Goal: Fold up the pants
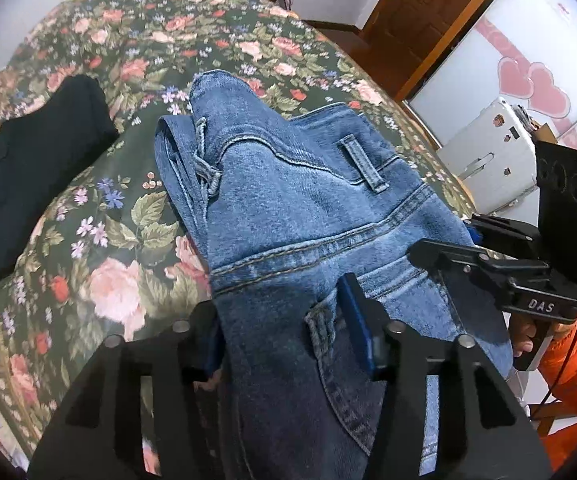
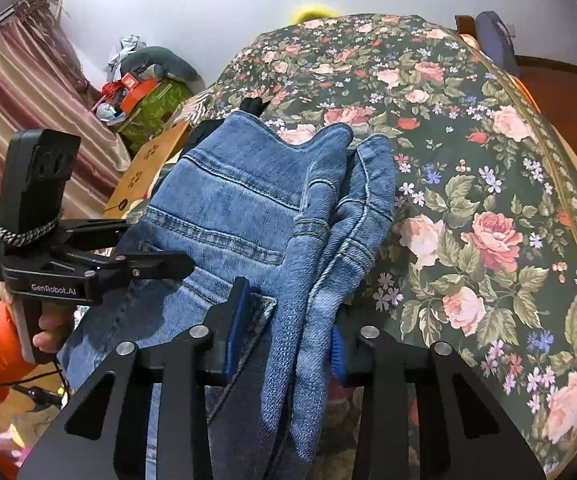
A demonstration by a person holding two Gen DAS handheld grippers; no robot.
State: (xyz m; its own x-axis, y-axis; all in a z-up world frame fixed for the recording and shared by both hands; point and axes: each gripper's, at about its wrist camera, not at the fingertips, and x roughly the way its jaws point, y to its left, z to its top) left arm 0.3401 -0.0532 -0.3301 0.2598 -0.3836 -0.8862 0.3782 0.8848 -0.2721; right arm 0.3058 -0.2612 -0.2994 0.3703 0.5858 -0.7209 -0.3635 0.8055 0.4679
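Gripping is confirmed on both sides: the jeans [image 1: 304,200], bunched over the floral bedspread [image 1: 100,248], are clamped at the waist end by the left gripper [image 1: 284,332] and by the right gripper [image 2: 288,336], denim being pressed between each pair of pads. For a clean fold, both holds should be raised evenly and the legs kept aligned. "DAS" is read on the right unit, "GenRobot.AI" on the left. A black garment [image 1: 40,168] is noted nearby.

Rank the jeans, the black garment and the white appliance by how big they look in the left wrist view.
Largest to smallest:
1. jeans, though nearness to the camera inflates them
2. black garment
3. white appliance, farther off, so its true size is unsure
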